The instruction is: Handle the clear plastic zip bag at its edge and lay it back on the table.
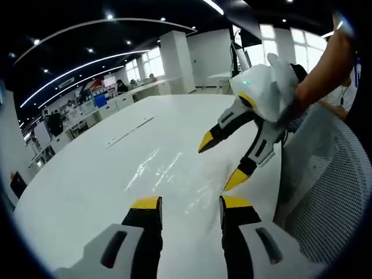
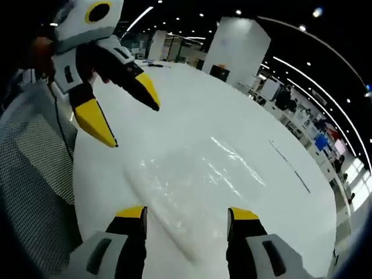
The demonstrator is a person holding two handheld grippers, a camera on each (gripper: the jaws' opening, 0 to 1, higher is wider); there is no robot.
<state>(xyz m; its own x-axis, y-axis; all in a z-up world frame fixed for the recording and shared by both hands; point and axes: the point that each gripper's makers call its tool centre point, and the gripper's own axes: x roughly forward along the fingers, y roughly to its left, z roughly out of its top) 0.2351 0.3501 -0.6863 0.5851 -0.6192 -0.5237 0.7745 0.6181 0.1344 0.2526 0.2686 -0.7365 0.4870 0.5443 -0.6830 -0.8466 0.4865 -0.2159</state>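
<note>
The clear plastic zip bag (image 1: 174, 174) lies flat on the white table (image 1: 87, 186), seen mostly as glare streaks. In the left gripper view my left gripper (image 1: 190, 203) is open just short of the bag's near edge, nothing between its yellow tips. My right gripper (image 1: 224, 165) comes in from the right, open, hovering over the bag's far side. In the right gripper view the bag (image 2: 197, 186) spreads ahead of my open right gripper (image 2: 189, 214), and the left gripper (image 2: 131, 116) hangs open above the bag's left end.
A mesh chair back (image 1: 325, 192) stands at the table's edge, also seen as the mesh chair (image 2: 29, 180). A person's arm (image 1: 325, 64) holds the right gripper. Desks and people (image 1: 104, 96) sit far behind. A thin seam (image 2: 293, 165) crosses the table.
</note>
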